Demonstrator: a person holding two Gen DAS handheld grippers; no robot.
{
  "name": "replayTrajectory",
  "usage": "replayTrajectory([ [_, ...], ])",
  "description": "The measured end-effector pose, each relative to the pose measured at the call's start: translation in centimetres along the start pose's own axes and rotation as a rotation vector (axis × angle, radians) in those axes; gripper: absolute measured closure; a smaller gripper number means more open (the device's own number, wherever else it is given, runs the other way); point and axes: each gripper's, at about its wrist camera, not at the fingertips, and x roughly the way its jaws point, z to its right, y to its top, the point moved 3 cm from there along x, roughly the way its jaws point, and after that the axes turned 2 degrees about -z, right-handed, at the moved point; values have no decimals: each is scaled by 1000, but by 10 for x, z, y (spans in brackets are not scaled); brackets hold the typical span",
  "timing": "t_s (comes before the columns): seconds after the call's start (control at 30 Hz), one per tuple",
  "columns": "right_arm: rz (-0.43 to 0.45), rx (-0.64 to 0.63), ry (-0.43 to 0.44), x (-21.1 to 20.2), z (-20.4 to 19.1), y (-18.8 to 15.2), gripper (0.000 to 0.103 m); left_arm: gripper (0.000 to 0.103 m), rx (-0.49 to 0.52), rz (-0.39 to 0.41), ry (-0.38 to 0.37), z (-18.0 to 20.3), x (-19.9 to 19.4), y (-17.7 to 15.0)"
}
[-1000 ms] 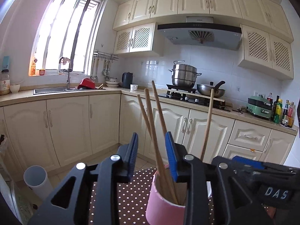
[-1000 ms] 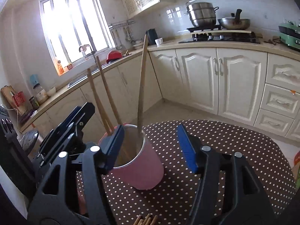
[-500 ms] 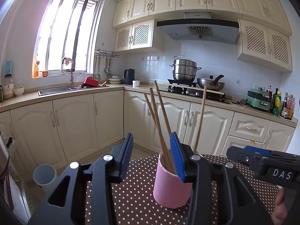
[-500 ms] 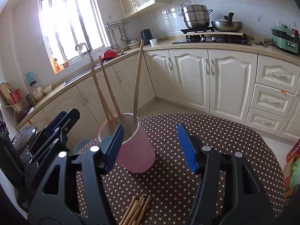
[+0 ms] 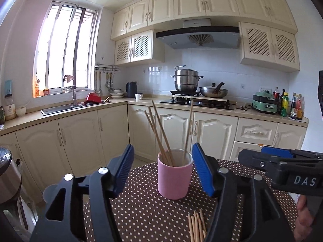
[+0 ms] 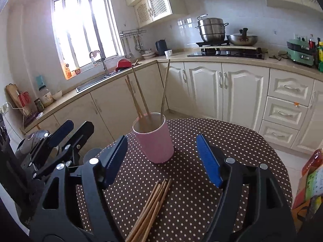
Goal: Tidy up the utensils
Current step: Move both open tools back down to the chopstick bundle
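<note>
A pink cup (image 5: 174, 176) (image 6: 154, 139) stands upright on the brown polka-dot table (image 6: 238, 145), holding several wooden chopsticks (image 5: 161, 135) (image 6: 139, 95) that lean out of it. A loose bundle of chopsticks (image 6: 152, 206) (image 5: 196, 224) lies flat on the table, nearer than the cup. My left gripper (image 5: 162, 170) hangs short of the cup, its jaws opening and clear of the cup's sides. My right gripper (image 6: 162, 157) is also back from the cup, jaws opening with nothing pressed between them, above the loose bundle. Each gripper shows at the edge of the other's view.
Cream kitchen cabinets (image 5: 212, 133) and a counter run behind the table, with a sink (image 5: 60, 107), a hob with pots (image 5: 187, 84) and bottles (image 5: 286, 104). A rice cooker (image 5: 8, 173) stands at the left, coloured boxes (image 6: 311, 183) at the table's right.
Both grippers have pulled back from the cup and opened wider. The cup now looks smaller and farther, and the loose chopstick bundle has come into view below.
</note>
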Motion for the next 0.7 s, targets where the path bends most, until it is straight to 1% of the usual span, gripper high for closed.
replayTrajectory([
  [0.07, 11, -13, -24, -11, 0, -4, 29, 43, 12, -13, -1, 4, -15, -2],
  [0.17, 26, -24, -37, -29, -1, -13, 25, 38, 12, -23, -4, 7, -35, -7],
  [0.23, 19, -30, -35, -39, -1, -20, 23, 38, 20, -43, -7, 9, -48, -12],
  [0.33, 8, -39, -40, -51, -2, -30, 19, 37, 16, -77, -38, 12, -64, -21],
  [0.43, -5, -55, -39, -62, -4, -40, 14, 36, 24, -97, -33, 13, -76, -31],
  [0.5, -11, -61, -44, -69, -6, -48, 12, 35, 32, -109, -29, 13, -80, -36],
  [0.6, -40, -73, -55, -72, -8, -60, 11, 35, 42, -140, -33, 13, -84, -47],
  [0.7, -98, -99, -84, -67, -11, -74, 11, 34, 50, -186, -36, 14, -83, -60],
])
